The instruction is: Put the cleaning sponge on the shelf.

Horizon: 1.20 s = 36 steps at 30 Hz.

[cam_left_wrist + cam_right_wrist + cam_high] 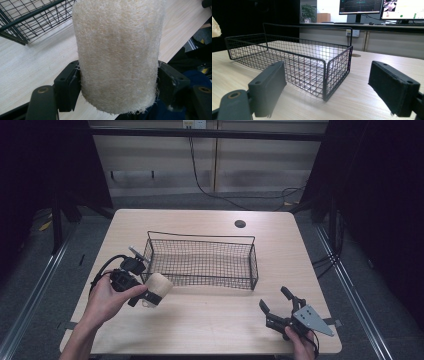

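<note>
High view: left claw (150, 296) clamps one loofah roll (159, 288) (pale, fibrous) just beside one wire basket (202, 262); right claw (279, 306) gapes wide over the worktop (210, 325).

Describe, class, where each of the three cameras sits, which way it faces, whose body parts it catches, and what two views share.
High view: above the person's side, looking forward and down on the table; both forearms, left gripper, right gripper.
Left gripper view: rides the left gripper, looking along jaws clamped on the loofah roll.
Right gripper view: rides the right gripper, looking between open jaws across the table.
Shared: the wire basket.
</note>
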Tool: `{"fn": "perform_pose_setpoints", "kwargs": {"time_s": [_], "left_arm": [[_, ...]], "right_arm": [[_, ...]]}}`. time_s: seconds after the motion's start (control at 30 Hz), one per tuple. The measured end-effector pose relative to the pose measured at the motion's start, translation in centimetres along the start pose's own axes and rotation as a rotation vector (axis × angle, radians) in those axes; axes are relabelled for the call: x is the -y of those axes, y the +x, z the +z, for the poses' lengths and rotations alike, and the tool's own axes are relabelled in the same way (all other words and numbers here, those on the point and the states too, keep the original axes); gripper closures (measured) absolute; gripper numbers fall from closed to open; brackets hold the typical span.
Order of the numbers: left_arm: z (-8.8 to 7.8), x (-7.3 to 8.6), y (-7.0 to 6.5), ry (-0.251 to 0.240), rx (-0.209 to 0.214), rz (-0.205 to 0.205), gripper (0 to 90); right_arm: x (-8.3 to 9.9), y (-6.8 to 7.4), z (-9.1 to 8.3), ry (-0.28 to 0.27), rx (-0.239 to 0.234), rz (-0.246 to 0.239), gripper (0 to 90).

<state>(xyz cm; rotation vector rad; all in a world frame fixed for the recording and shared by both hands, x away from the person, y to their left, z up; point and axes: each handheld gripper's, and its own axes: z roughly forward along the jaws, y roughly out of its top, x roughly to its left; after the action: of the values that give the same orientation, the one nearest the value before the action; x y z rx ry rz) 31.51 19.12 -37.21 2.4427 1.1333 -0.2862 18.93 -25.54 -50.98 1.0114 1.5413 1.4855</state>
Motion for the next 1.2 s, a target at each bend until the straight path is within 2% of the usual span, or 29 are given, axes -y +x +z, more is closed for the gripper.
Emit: {"fn": "perform_pose_setpoints", "kwargs": {"time_s": [0.13, 0.5, 0.83, 1.2], "left_arm": [[-0.6, -0.6, 0.0, 0.002, 0.001, 0.009, 28.4], [-1.6, -2.0, 0.2, -0.007, -0.006, 0.001, 28.3], [-2.7, -3.6, 0.3, -0.034, -0.002, -0.015, 28.4], [-3.9, -5.8, 0.9, -0.036, -0.011, -0.043, 28.4]], "right_arm": [[0.0, 0.0, 0.0, -0.003, -0.002, 0.003, 13.6], [0.0, 0.0, -0.1, -0.009, 0.003, 0.005, 13.6], [0.0, 0.0, -0.1, -0.006, 0.002, 0.008, 13.6], [0.0, 0.0, -0.1, -0.007, 0.003, 0.005, 13.6]]}}
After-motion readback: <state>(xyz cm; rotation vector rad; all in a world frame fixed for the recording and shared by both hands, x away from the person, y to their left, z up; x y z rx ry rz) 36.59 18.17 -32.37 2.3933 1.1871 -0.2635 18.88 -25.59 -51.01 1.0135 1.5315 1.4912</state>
